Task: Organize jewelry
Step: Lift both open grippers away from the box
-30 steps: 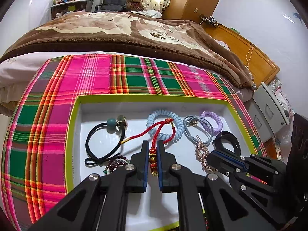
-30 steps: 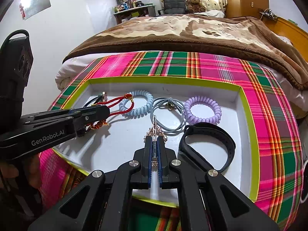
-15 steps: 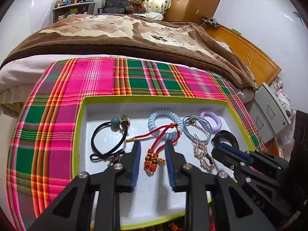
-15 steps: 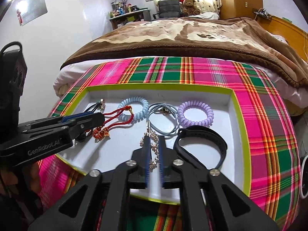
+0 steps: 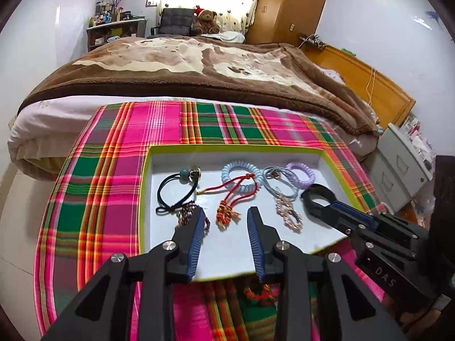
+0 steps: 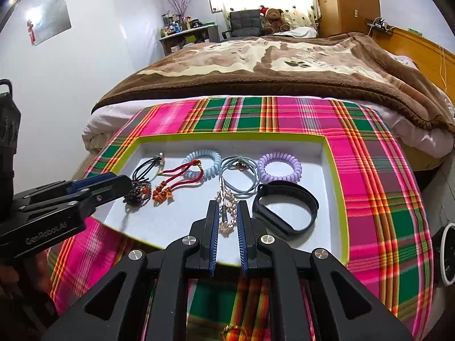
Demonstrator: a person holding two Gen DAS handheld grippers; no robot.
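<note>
A white tray with a lime rim (image 5: 146,182) (image 6: 337,187) lies on a plaid cloth and holds the jewelry. My left gripper (image 5: 226,213) is open above the tray's near edge, just behind the red cord bracelet (image 5: 227,199) (image 6: 176,179). My right gripper (image 6: 227,207) is open, its fingers either side of the rose-gold bead chain (image 6: 227,210) (image 5: 287,213) that lies in the tray. Also in the tray are a black hair tie (image 5: 176,190), a dark bead bracelet (image 6: 136,193), a blue coil tie (image 6: 203,163), a grey-blue tie (image 6: 239,176), a purple coil tie (image 6: 280,167) and a black band (image 6: 287,210).
The plaid cloth (image 6: 378,199) covers a low table at the foot of a bed with a brown blanket (image 6: 284,68). A red bead piece (image 5: 257,294) and a ring (image 6: 234,332) lie on the cloth below the grippers. A grey cabinet (image 5: 398,164) stands at right.
Both grippers opened and pulled back and up from the tray. The left let go of the red cord bracelet, the right let go of the bead chain; both now lie in the tray.
</note>
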